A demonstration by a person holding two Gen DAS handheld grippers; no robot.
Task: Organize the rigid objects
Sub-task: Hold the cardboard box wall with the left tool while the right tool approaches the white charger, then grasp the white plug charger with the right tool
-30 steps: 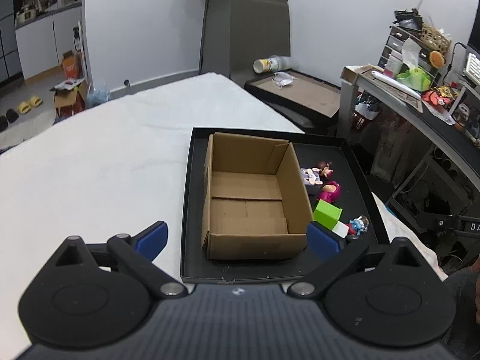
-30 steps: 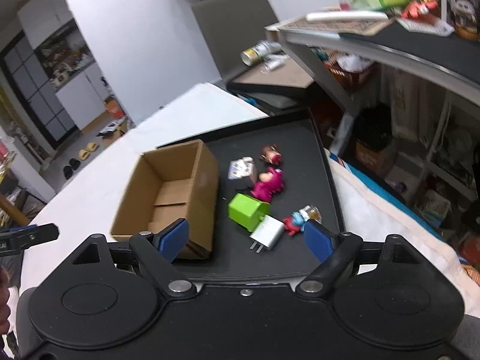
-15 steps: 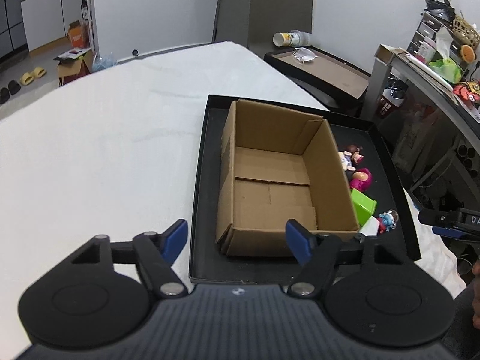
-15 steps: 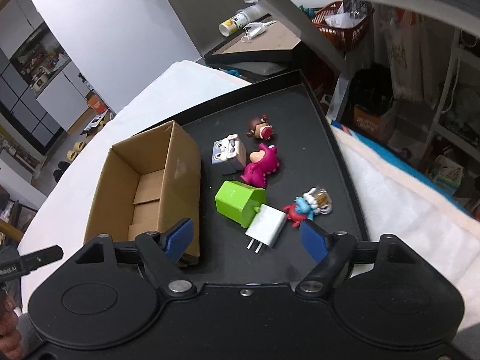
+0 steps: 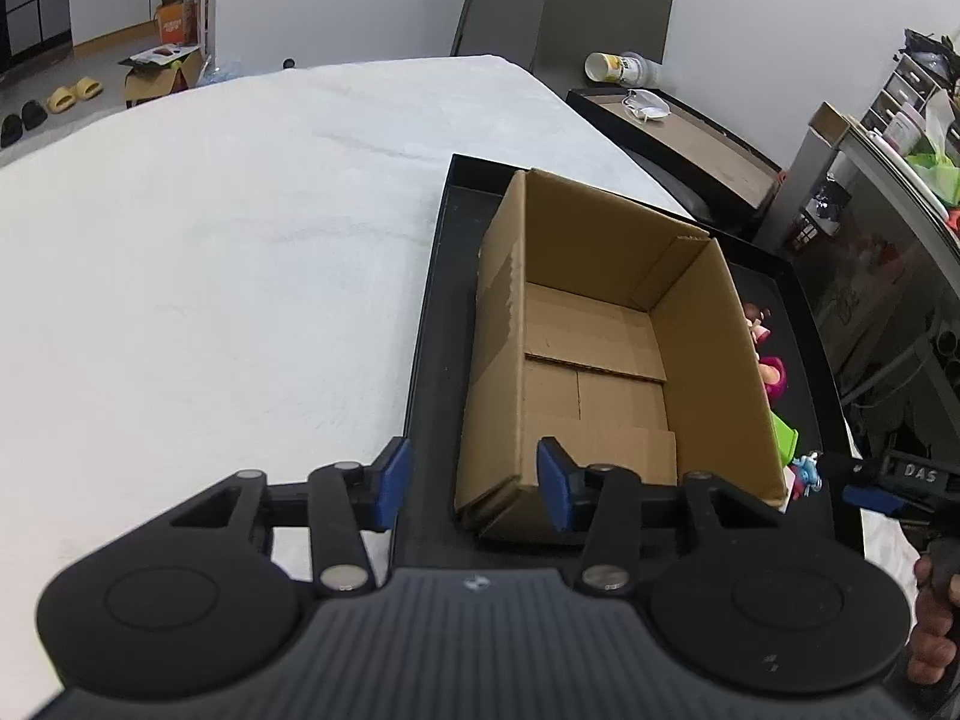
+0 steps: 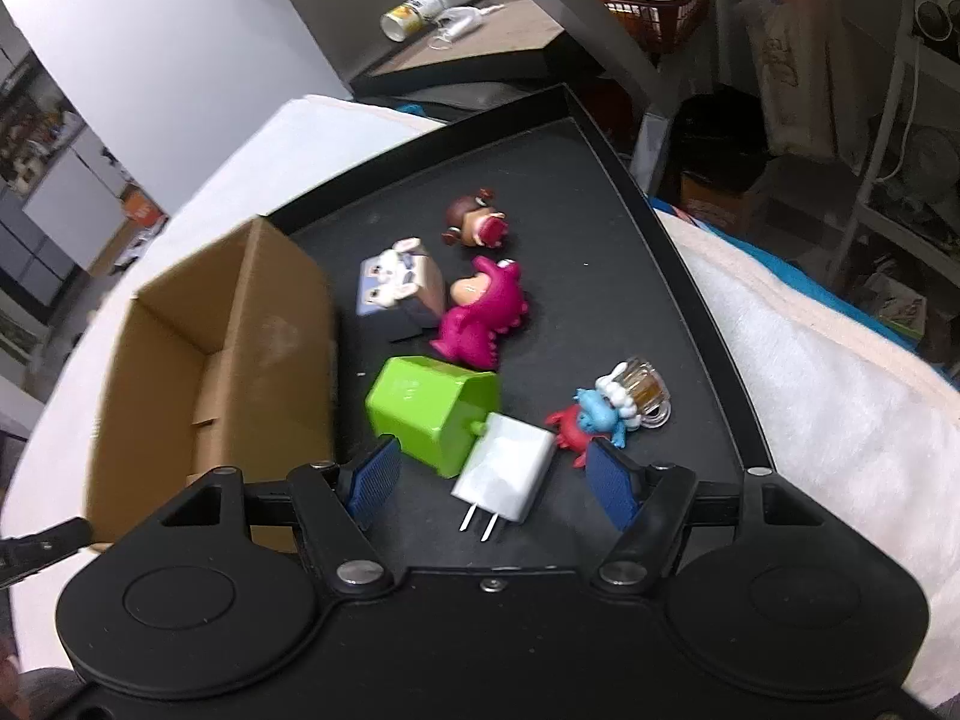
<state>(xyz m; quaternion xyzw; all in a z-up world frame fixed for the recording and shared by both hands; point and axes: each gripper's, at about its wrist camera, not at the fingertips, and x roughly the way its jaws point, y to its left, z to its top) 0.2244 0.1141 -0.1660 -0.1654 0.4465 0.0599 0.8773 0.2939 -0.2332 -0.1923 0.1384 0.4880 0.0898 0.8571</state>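
green block (image 6: 433, 414) touching white charger (image 6: 505, 474), beside cardboard box (image 6: 240, 354)

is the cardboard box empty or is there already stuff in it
Empty. The left wrist view looks straight into the open cardboard box and shows only its bare floor flaps; the toys and the charger lie outside it on the black tray.

Both grippers: matte black plastic, blue ribbed pads, two round discs each, silver screws at linkage pivots. Left gripper (image 5: 474, 489) has ribbed grey centre w/ small logo. Right gripper (image 6: 492, 480) plain black centre, one small screw. "DAS" label on its side in left view.
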